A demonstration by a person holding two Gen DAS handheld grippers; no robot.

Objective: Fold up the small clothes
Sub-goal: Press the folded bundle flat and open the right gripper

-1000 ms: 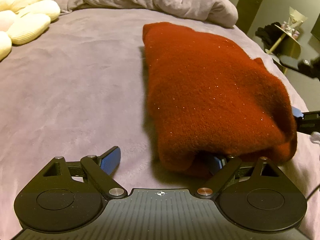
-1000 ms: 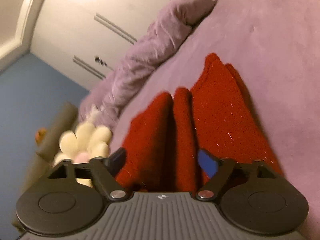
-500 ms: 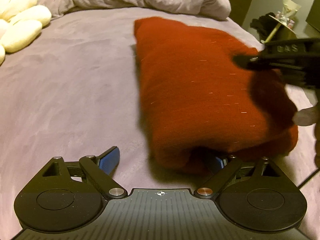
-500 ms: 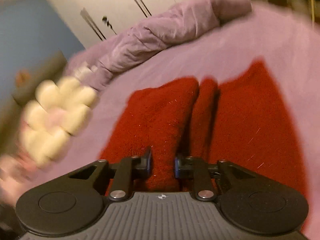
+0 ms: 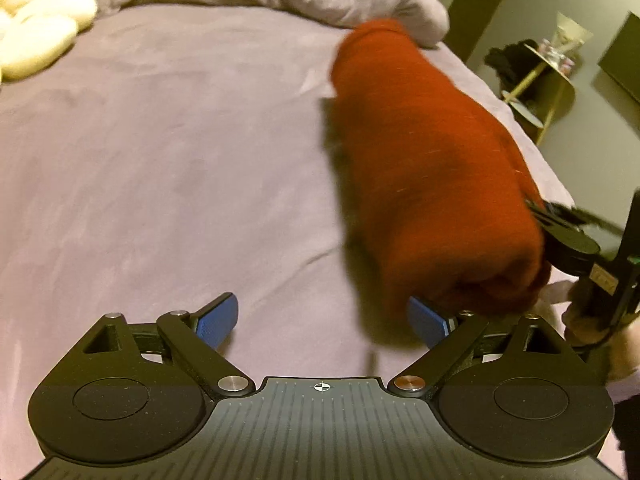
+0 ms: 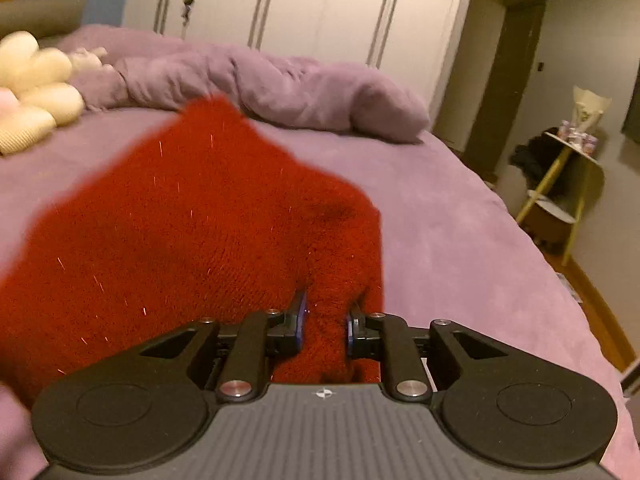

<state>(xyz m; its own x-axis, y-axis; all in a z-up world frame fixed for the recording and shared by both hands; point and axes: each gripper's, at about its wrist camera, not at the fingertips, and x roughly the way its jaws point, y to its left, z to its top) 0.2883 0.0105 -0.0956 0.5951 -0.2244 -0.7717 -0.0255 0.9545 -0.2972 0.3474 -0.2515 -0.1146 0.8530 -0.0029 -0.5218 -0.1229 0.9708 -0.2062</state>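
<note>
A folded red knit garment point(image 5: 432, 168) lies on the purple bed point(image 5: 160, 160), blurred by motion. My left gripper point(image 5: 324, 320) is open and empty, its right finger beside the garment's near end. My right gripper point(image 6: 324, 324) is shut on a bunched edge of the red garment point(image 6: 180, 232) at its near right corner. The right gripper also shows in the left wrist view point(image 5: 576, 240) at the garment's right side.
A rumpled purple duvet point(image 6: 280, 88) lies along the far side of the bed. A cream flower-shaped cushion point(image 6: 32, 92) sits far left. White wardrobe doors point(image 6: 304, 8) stand behind. A small yellow side table point(image 6: 568, 184) stands right of the bed.
My right gripper closed on the garment's edge and swung round to face the wardrobe. The garment has shifted right, off my left gripper's right finger, which now shows bare.
</note>
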